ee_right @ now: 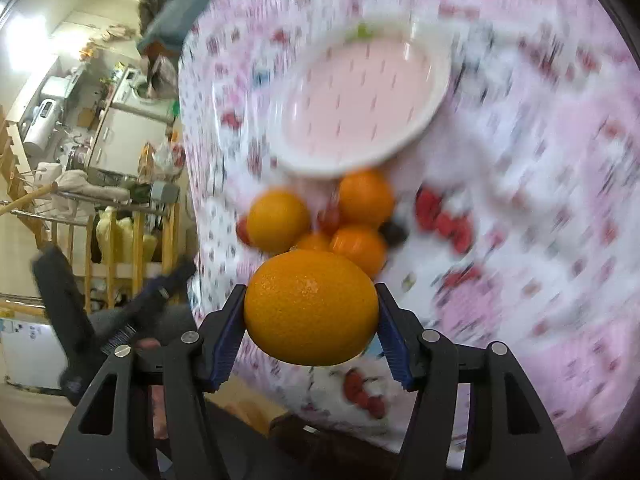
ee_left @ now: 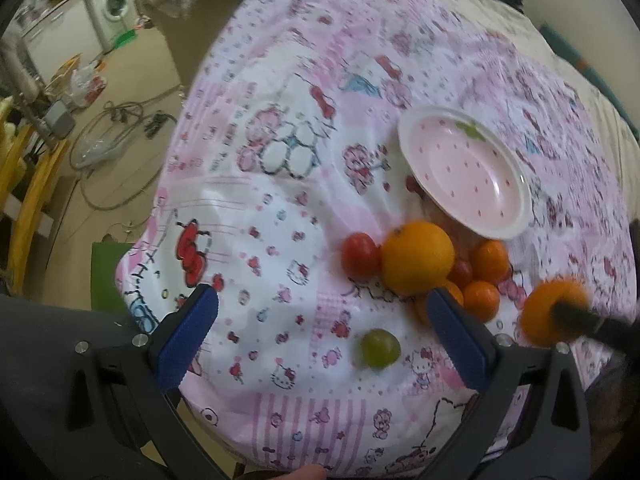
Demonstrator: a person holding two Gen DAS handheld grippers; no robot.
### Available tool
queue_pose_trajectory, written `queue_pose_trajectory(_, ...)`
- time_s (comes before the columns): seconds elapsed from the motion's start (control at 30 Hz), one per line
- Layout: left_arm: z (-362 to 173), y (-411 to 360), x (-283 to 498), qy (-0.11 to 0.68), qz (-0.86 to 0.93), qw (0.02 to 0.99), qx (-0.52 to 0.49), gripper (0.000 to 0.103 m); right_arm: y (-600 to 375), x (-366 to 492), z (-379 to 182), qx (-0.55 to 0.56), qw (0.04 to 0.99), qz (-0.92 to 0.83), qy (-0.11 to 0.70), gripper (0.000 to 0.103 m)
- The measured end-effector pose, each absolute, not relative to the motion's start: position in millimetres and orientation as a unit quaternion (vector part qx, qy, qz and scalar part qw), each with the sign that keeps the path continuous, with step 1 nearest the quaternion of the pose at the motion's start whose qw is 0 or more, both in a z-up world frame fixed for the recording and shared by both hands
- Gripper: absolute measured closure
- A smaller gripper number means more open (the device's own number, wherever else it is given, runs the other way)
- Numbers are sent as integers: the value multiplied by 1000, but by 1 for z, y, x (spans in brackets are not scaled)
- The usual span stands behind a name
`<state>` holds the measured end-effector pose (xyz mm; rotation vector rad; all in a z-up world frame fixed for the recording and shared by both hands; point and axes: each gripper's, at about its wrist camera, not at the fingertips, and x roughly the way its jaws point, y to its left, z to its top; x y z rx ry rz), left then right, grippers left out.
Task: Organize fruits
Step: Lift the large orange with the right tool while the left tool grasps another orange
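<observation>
Left view: left gripper (ee_left: pixel 320 320) gaped wide over the cloth (ee_left: pixel 280 184), fingers (ee_left: pixel 192 332) holding nothing. Green fruit (ee_left: pixel 379 348) lay between them, nearer the right one; fruit pile (ee_left: pixel 436 270) just beyond, plate (ee_left: pixel 464 172) farther.

Right view: right gripper (ee_right: pixel 310 322) clamped an orange (ee_right: pixel 311 308) between both fingers (ee_right: pixel 228 332); pile ahead, then plate, blurred.

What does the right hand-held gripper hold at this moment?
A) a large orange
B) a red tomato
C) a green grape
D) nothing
A: in the right wrist view, the right hand-held gripper has its two blue pads pressed against the sides of a large orange, lifted above the fruit pile near the pink plate.
</observation>
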<state>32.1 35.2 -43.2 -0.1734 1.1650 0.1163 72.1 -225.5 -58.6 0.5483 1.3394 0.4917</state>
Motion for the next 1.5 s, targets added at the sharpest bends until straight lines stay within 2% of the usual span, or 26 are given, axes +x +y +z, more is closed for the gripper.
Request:
queue_pose_trajectory(0.13, -50, 18, 43, 581, 20, 811, -61, 0, -255, 90, -46, 242, 749, 194, 586, 39)
queue_pose_trajectory(0.27, -56, 1, 60, 608, -10, 793, -41, 5, -274, 96, -46, 265, 755, 181, 571, 40)
queue_pose_trajectory(0.4, -64, -24, 80, 627, -45, 778, 4, 16, -289, 99, -52, 297, 750, 170, 566, 40)
queue_pose_trajectory(0.53, -74, -45, 98, 636, -66, 767, 47, 19, -294, 99, -52, 310, 752, 161, 559, 39)
queue_pose_trajectory(0.6, -78, -51, 105, 639, -66, 764, 63, 27, -297, 99, -51, 313, 753, 159, 556, 40)
queue_pose_trajectory(0.77, -90, -61, 118, 646, -66, 755, 92, 29, -300, 100, -52, 320, 752, 156, 555, 40)
queue_pose_trajectory(0.87, -99, -62, 124, 654, -66, 750, 79, 47, -301, 101, -53, 318, 754, 152, 554, 40)
queue_pose_trajectory(1.17, -87, -45, 117, 640, -78, 763, 40, 52, -294, 103, -55, 306, 756, 154, 558, 40)
queue_pose_trajectory(1.5, -17, -27, 104, 570, -90, 816, 10, 52, -295, 101, -46, 288, 773, 148, 545, 40)
